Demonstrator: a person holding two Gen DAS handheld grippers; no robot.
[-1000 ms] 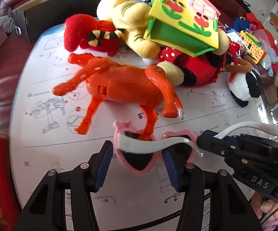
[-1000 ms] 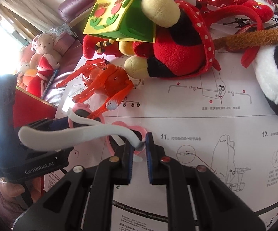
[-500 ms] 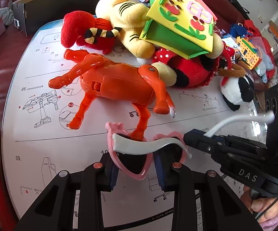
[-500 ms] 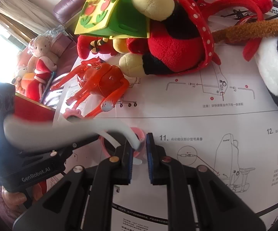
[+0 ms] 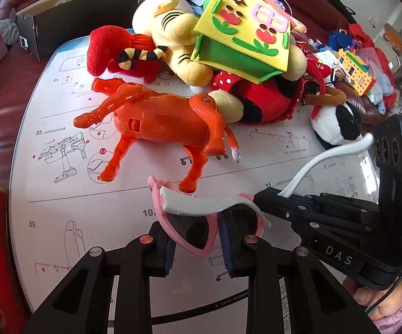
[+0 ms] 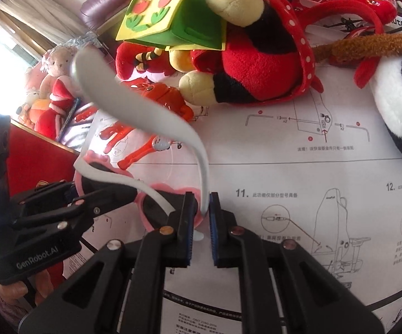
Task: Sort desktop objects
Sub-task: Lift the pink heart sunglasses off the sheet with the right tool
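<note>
Near the front edge of the bench (image 5: 61, 250), on its printed instruction sheet, the left gripper (image 5: 196, 239) has its jaws clamped on one dark lens of the pink heart-shaped plastic sunglasses (image 5: 198, 222). From the right, the right gripper (image 6: 201, 217) pinches the sunglasses' white curved arm (image 6: 134, 103) at its hinge end. Just beyond lies an orange plastic toy horse (image 5: 164, 119), before a heap of plush toys (image 5: 173, 33).
</note>
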